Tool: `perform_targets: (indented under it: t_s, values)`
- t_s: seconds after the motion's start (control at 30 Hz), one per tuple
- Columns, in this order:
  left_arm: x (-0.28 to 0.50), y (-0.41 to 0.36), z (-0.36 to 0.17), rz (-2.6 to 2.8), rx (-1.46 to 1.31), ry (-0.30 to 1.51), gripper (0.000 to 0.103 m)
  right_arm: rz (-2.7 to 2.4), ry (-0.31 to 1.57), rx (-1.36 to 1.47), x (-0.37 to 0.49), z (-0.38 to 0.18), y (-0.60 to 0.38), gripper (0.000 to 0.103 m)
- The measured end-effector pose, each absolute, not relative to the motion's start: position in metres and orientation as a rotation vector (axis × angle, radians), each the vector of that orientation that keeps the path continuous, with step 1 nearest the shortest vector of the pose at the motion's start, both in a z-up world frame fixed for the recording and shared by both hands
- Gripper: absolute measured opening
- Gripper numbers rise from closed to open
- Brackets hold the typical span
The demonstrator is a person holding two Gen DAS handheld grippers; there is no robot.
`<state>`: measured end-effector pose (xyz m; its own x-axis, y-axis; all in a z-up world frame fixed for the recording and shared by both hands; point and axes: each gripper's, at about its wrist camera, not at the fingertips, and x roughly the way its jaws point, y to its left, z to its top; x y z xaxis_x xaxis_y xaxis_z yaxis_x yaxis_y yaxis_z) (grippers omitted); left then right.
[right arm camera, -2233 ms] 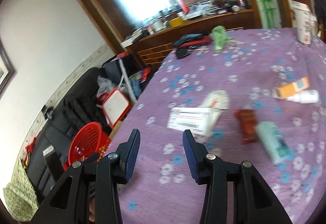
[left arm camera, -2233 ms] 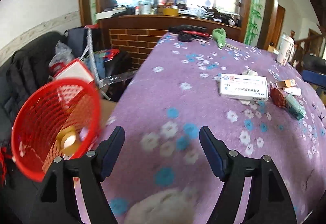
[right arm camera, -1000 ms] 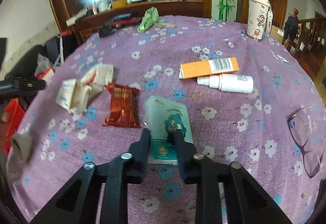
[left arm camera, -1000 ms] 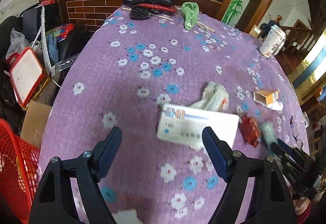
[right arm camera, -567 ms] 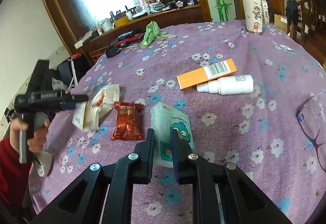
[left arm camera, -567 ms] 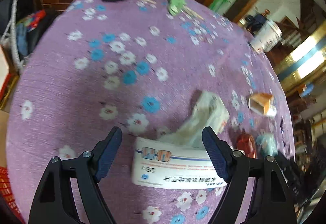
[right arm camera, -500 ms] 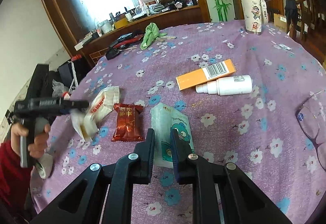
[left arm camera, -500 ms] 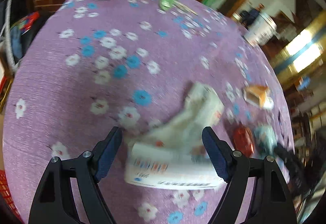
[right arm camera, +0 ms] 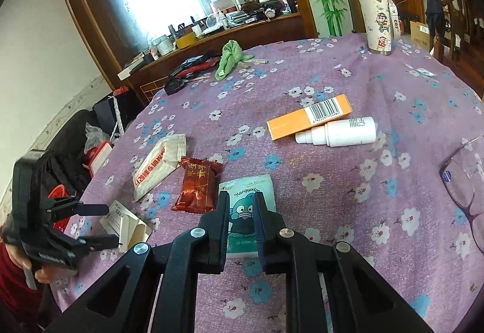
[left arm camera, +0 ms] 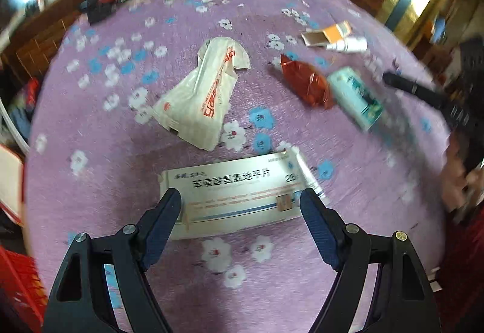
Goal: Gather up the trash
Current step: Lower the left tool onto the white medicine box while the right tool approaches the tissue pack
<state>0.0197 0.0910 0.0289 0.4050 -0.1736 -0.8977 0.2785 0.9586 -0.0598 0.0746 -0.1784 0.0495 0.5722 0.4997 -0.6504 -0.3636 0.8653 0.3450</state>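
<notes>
The left gripper [left arm camera: 240, 206] is held steeply downward with its jaws spread wide, gripped by a hand [right arm camera: 36, 271] in a red sleeve. The right gripper [right arm camera: 240, 213] is angled downward, its jaws nearly closed.

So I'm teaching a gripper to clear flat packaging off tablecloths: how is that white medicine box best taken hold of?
Judging by its pose, from above, across the short width. The medicine box lies flat on the tablecloth with its long side running between the open left gripper fingers, so its length looks too wide. Turning the wrist a quarter would let the pads close on the long edges.
</notes>
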Motion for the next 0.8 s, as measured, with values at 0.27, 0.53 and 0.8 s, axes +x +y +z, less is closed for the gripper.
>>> perform_targets:
  t_s: [0.27, 0.53, 0.8]
  values:
    - [0.04, 0.103, 0.033, -0.201, 0.048, 1.121, 0.08, 0.474, 0.823, 0.212, 0.079, 0.049, -0.188, 0.016]
    - [0.01, 0.068, 0.053, -0.23, -0.028, 1.043, 0.076, 0.449, 0.822, 0.22, 0.081, 0.049, -0.192, 0.016]
    - [0.013, 0.025, 0.028, -0.108, 0.094, 1.049, 0.02, 0.449, 0.86, 0.229, 0.085, 0.043, -0.193, 0.027]
